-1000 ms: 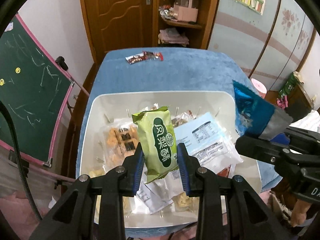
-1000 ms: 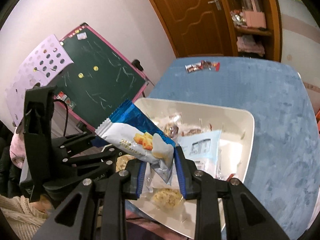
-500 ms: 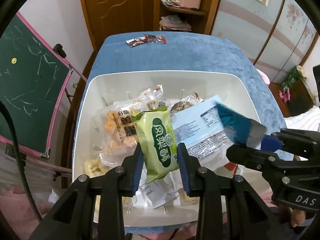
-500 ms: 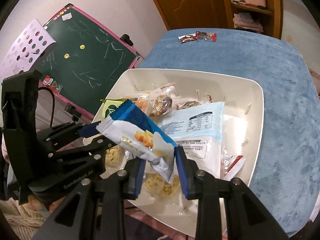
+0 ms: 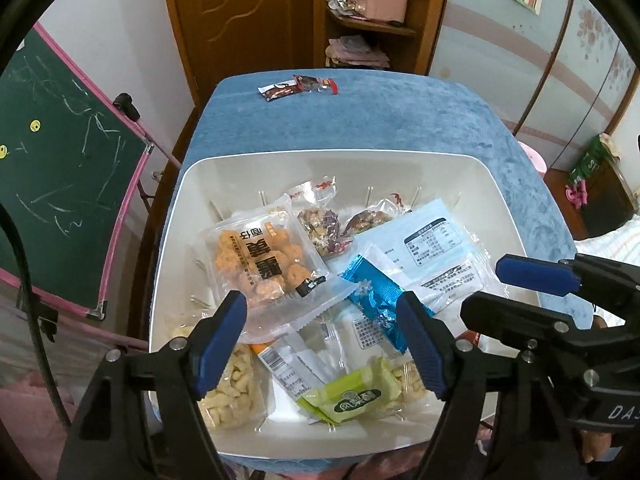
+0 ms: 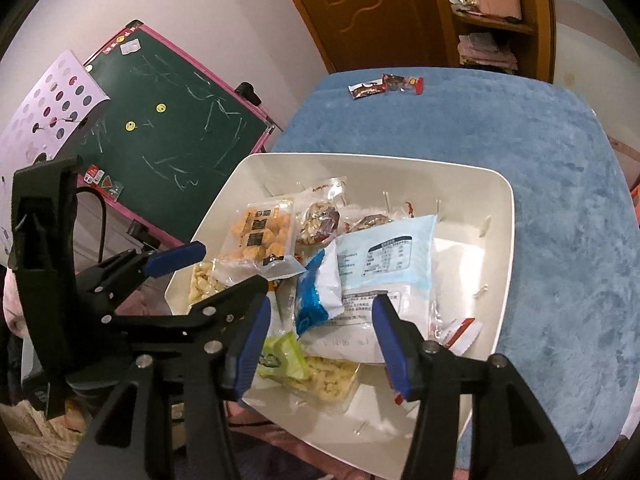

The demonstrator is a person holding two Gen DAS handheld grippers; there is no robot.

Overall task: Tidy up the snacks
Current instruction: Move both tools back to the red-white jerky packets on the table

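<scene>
Tongs agape, green packet crosswise

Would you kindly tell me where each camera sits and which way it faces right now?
Left wrist: on the left gripper, looking steeply down into the white bin of snacks; its open fingers and the right gripper show.
Right wrist: on the right gripper, angled down at the bin; the left gripper shows.
Shared: bin, green packet, blue packet, blue table.
</scene>
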